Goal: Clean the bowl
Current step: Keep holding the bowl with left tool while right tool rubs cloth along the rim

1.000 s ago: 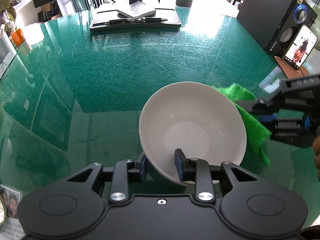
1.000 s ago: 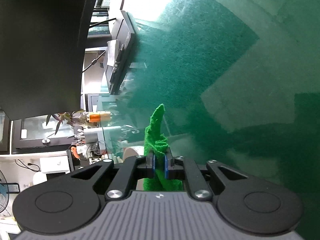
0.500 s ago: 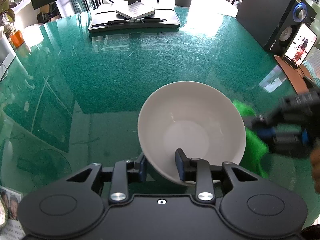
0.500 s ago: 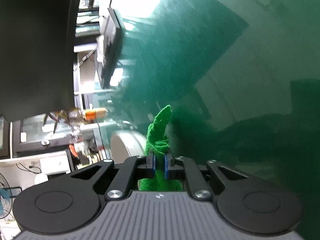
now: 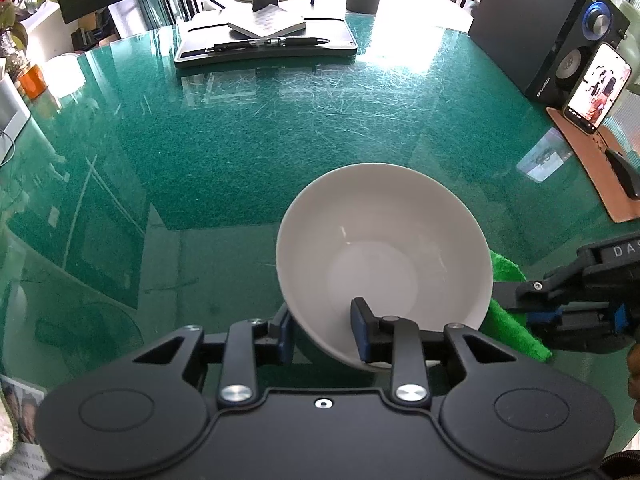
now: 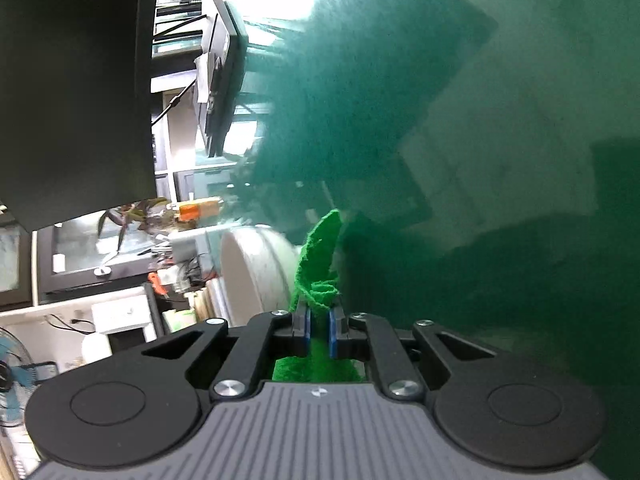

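The left tool (image 5: 322,330) is clamped on the near rim of the white bowl (image 5: 384,256), one blue pad inside the wall and the other outside it, so the gap between the fingers is only the thickness of the rim; the bowl is tilted, its opening facing up and toward the camera, over the green glass-topped surface (image 5: 248,148); the right tool (image 6: 319,330) is clenched almost fully, pinching a bright green cloth (image 6: 320,264) between its blue pads, with a tongue of cloth standing up past the fingertips and more bunched behind them.

The bowl is plain white and glossy, with a round flat base and a few small light glints inside; no dirt can be made out in it; from the left wrist view the cloth (image 5: 514,320) lies just beside the bowl's right outer wall, partly hidden behind the rim, and whether it touches the wall cannot be told.

The right tool (image 5: 516,298) is cut off at the picture's right edge, with a sliver of a hand (image 5: 634,376) below it; the right wrist view is rolled sideways and blurred, so the bowl (image 6: 260,268) shows there only as a pale smeared shape left of the cloth; the bowl's underside is hidden.
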`<state>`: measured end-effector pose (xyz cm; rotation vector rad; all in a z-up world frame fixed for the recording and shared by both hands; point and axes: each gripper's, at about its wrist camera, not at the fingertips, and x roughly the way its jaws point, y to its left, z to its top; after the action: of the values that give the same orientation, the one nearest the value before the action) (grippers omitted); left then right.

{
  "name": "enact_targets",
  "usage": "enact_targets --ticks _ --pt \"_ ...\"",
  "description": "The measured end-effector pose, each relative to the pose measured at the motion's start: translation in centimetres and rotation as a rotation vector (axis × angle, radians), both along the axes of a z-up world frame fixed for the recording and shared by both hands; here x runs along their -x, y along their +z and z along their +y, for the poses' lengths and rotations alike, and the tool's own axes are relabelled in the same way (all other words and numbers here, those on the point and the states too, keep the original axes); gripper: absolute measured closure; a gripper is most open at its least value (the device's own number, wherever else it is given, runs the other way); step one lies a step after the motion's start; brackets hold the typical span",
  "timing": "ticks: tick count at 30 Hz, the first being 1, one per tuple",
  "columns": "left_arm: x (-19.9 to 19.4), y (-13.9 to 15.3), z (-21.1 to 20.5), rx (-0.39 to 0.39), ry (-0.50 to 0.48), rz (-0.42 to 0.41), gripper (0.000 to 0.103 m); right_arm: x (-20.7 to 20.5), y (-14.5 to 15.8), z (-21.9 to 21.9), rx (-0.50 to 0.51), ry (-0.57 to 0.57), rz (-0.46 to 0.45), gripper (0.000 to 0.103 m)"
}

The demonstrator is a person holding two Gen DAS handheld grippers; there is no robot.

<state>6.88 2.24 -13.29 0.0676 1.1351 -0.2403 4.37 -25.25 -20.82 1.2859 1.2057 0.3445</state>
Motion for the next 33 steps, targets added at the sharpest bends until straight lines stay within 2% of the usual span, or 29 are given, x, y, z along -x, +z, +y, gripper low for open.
enact_targets --ticks 8,11,21,31,33 --pt "0.0 0.0 0.1 0.002 -0.002 -0.002 0.073 -3.9 0.3 0.3 0.025 -0.040 -0.046 0.093" --pt "0.1 0.0 0.1 0.002 -0.005 -0.005 0.073 -3.9 0.6 0.4 0.044 -0.030 -0.067 0.093" --pt "0.1 0.0 -0.1 -0.009 -0.017 -0.005 0.072 0.1 0.1 0.1 -0.018 -0.004 -0.025 0.093" --pt "0.2 0.0 -0.1 -0.009 -0.013 -0.007 0.072 -4.4 0.3 0.9 0.067 0.002 -0.069 0.093" --pt "0.2 0.0 -0.1 -0.008 -0.013 -0.008 0.072 -4.3 0.4 0.9 0.078 0.009 -0.080 0.093"
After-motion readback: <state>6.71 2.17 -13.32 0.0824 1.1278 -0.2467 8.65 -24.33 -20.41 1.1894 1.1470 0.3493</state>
